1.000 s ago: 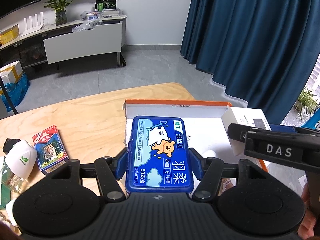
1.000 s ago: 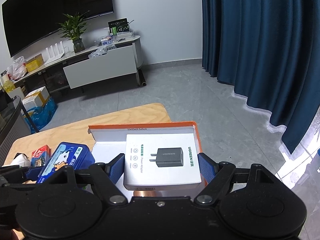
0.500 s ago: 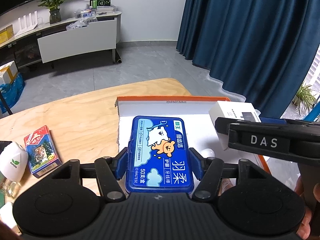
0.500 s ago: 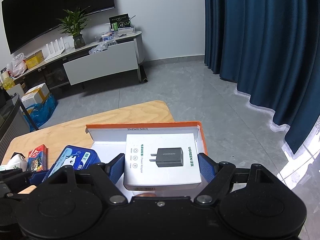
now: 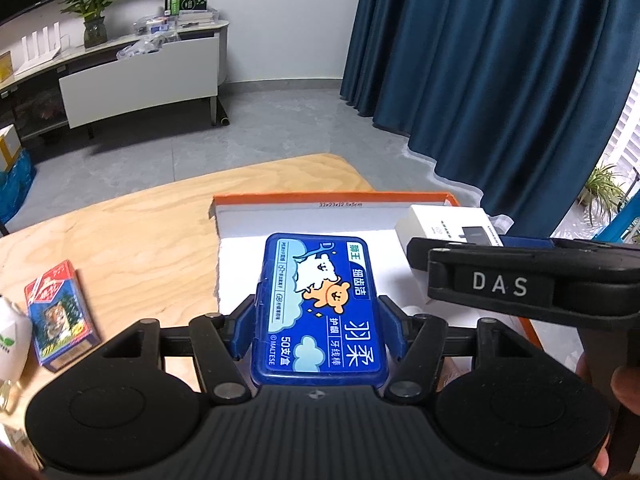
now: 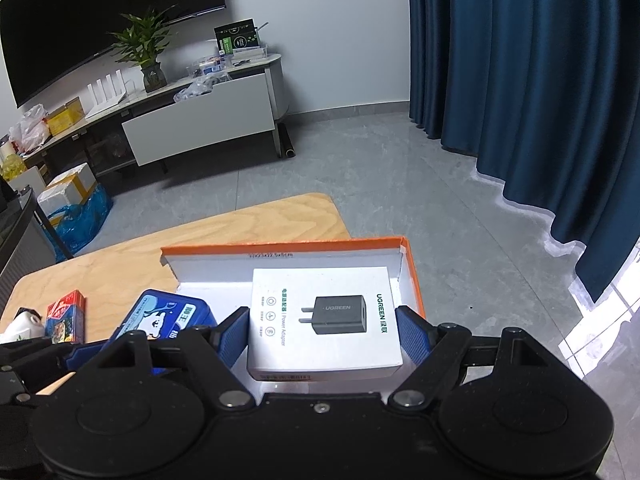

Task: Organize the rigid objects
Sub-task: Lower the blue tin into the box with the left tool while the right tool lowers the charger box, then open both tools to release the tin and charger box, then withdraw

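orange-edged white tray [image 5: 332, 199] on the wooden table [image 5: 132, 240] as landmark; blue floss case [image 5: 320, 308] clamped between left gripper [image 5: 320, 330] pads, above the tray's left part; white charger box [image 6: 324, 316] pinched across its width in right gripper [image 6: 324, 334], over the tray's right side; red card pack [image 5: 60, 314] flat on the table, well left of the tray

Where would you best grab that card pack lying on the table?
Grip the card pack across its two long side faces, coming down from above. It lies flat on the wooden table, and its narrow width suits a gripper; the white bottle crowds one end.
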`<state>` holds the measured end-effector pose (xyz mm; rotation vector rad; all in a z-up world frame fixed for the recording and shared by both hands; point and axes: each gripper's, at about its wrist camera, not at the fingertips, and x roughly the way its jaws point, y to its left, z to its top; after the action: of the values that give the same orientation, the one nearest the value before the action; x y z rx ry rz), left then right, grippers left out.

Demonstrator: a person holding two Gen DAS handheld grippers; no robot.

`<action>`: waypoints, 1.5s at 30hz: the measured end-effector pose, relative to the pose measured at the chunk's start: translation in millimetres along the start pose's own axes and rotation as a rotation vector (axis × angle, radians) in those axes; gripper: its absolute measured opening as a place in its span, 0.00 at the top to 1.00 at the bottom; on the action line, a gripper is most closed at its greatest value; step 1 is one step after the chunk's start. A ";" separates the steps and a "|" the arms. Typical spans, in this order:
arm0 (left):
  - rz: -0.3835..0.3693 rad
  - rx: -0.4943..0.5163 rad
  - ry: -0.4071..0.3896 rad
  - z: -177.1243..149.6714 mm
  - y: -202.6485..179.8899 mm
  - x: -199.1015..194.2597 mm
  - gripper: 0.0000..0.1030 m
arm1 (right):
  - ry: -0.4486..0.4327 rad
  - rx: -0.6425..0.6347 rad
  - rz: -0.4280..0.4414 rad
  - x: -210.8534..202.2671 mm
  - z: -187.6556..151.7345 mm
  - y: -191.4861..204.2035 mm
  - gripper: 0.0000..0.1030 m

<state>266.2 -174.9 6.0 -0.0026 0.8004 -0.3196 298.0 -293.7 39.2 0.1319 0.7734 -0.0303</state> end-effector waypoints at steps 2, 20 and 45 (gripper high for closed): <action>-0.019 0.006 -0.009 1.9 -0.8 2.4 0.39 | -0.002 0.001 0.000 2.5 3.0 -0.1 0.10; -0.032 -0.026 -0.056 -1.6 1.2 -36.5 0.10 | -0.119 0.012 -0.022 -43.4 1.8 5.2 0.07; 0.151 -0.192 -0.084 -88.4 92.0 -126.9 0.05 | -0.038 -0.137 0.166 -78.9 -63.6 105.3 0.06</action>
<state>147.1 -41.1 22.3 -0.1336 0.7405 -0.0981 205.4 -182.7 60.7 0.0643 0.7218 0.1768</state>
